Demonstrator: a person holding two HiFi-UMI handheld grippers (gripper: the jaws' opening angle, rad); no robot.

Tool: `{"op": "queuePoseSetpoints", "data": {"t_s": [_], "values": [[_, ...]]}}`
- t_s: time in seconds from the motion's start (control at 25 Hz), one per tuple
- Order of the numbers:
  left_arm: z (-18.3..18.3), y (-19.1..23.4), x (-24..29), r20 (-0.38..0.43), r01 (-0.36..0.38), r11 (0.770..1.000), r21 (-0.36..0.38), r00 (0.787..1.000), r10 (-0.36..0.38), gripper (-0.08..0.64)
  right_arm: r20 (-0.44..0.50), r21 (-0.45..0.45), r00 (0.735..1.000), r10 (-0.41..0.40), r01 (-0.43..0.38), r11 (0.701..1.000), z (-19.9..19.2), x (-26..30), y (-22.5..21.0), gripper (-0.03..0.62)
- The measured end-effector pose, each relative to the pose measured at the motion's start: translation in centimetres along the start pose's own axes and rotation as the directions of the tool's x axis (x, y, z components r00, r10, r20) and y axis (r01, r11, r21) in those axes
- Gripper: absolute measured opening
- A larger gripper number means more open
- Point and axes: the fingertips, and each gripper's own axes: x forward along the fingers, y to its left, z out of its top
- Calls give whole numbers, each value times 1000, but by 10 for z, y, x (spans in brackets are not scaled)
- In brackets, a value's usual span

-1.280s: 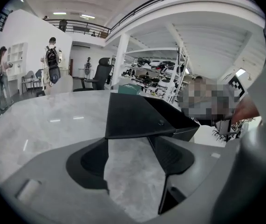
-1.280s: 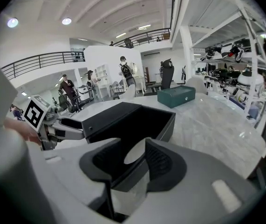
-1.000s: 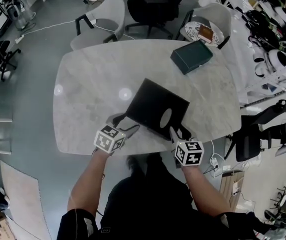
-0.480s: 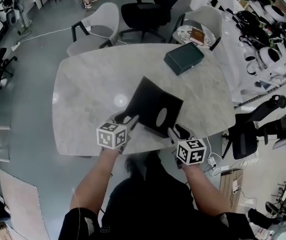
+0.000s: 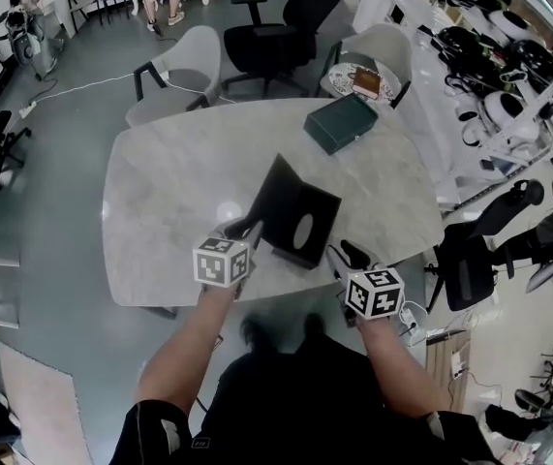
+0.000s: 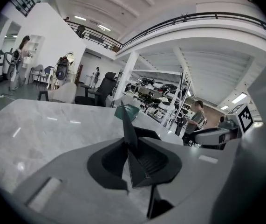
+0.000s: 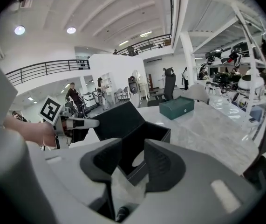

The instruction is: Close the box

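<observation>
The black box [image 5: 302,229] stands open on the marble table [image 5: 160,211], close to the table's edge nearest the person. Its lid [image 5: 274,200] is raised steeply on the box's left side. The inside is dark, and a pale oval patch shows within it; I cannot tell what the patch is, nor whether the box holds anything else. From the right gripper view the box [image 7: 157,135] has plain matte black walls and a line of light stitching along its near edge, and the lid [image 7: 119,120] rises as a flat black panel.

The left gripper [image 5: 241,230] has just been closing its jaws, and they are clamped on the lid, which shows edge-on as a thin dark sheet [image 6: 129,127] between the pads. The right gripper [image 5: 347,255] hangs over the table's near edge, by the box's right corner. Its jaws have just drawn in a little but stand wide apart, touching nothing, and the box's near corner shows in the gap between them.

Each gripper carries a cube with black-and-white square markers.

A closed dark green case [image 5: 341,122] lies on the table's far side, well apart from the box.
</observation>
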Motion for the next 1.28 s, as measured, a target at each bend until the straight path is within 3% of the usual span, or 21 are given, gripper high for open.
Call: {"op": "queuePoseSetpoints", "data": {"t_s": [0.36, 0.72, 1.04, 1.28], "values": [[12, -39, 8, 16, -97, 994, 41, 995, 96, 47, 2, -9, 996, 86, -86, 996, 3, -16, -36, 151], [9, -81, 29, 27, -235, 970, 60, 972, 234, 46, 4, -14, 984, 179, -179, 984, 5, -29, -86, 150], [-2, -109, 40, 13, -316, 947, 60, 949, 316, 77, -2, -10, 968, 252, -252, 968, -5, -45, -111, 150], [-15, -130, 53, -16, -355, 933, 52, 934, 356, 112, -6, 8, 965, 264, -263, 965, -14, -59, -138, 150]]}}
